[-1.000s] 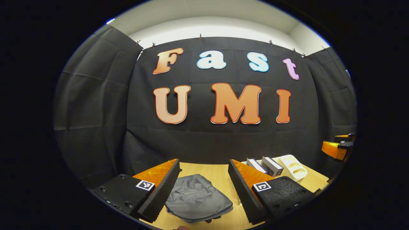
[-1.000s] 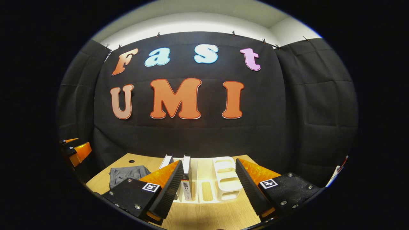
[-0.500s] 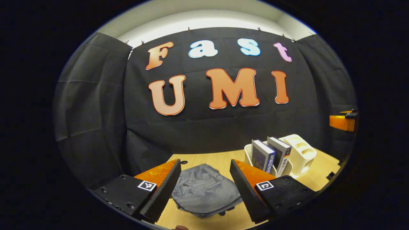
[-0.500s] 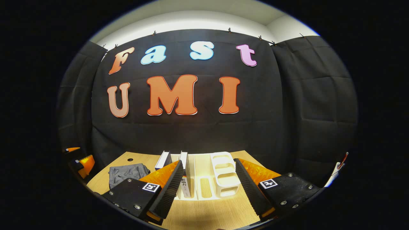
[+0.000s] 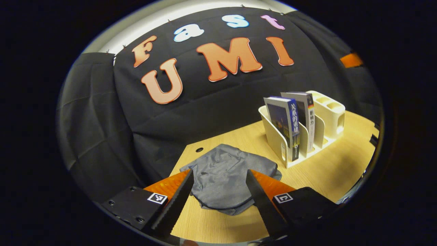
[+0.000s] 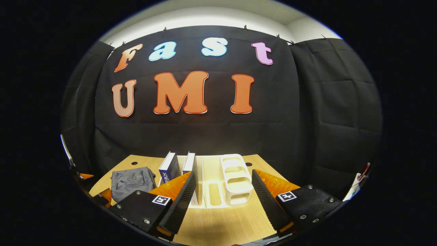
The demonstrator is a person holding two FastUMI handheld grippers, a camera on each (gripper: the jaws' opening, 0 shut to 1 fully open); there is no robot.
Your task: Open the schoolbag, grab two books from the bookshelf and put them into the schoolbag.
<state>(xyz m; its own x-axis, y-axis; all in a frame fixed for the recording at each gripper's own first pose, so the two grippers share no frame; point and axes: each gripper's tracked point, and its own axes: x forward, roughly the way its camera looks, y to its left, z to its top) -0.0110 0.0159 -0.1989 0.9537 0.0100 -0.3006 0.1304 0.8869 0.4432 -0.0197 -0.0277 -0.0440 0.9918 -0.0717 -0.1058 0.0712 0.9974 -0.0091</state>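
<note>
Left gripper [image 5: 218, 196] hangs above the table [image 5: 334, 171], fingers spread apart, holding nothing. The grey schoolbag [image 5: 227, 177] lies flat and closed just beyond its fingertips. Two books [image 5: 290, 123] stand upright in the white bookshelf [image 5: 273, 136] to the bag's right. Right gripper [image 6: 223, 196] faces the shelf, fingers also apart and empty.

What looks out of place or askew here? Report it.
Nothing stands out. The grey schoolbag lies flat and a bit rumpled on the table, and both books stand in the white bookshelf, leaning slightly. Both grippers, left and right, are open.
</note>
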